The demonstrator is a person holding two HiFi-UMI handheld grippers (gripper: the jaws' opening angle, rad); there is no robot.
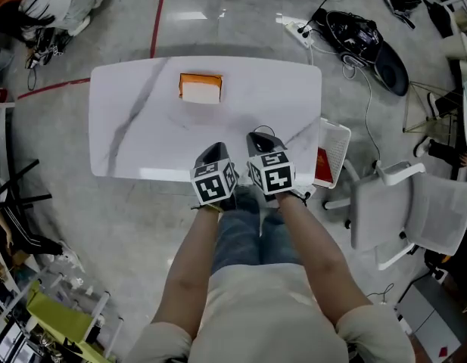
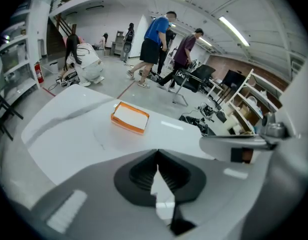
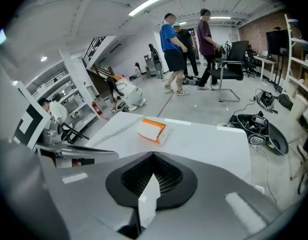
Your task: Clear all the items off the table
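Head view: the left gripper (image 1: 216,150) and the right gripper (image 1: 260,136) hang side by side over the near edge of the white table (image 1: 135,134). Each has its jaws pressed together with nothing between them, as both gripper views confirm. The only item on the tabletop is a flat orange-and-white box (image 1: 200,88). It lies toward the far edge, well apart from both grippers. A white basket (image 1: 337,138) holding something red stands just beside the table's right end and is probably where the box belongs. The main risk is likely an approach with the jaws not yet parted: closed tips would push the box rather than grasp it. On this smooth top, such a push could slide the box over the far edge. A shallow pinch on one corner could also let the box swing and drop during the carry.
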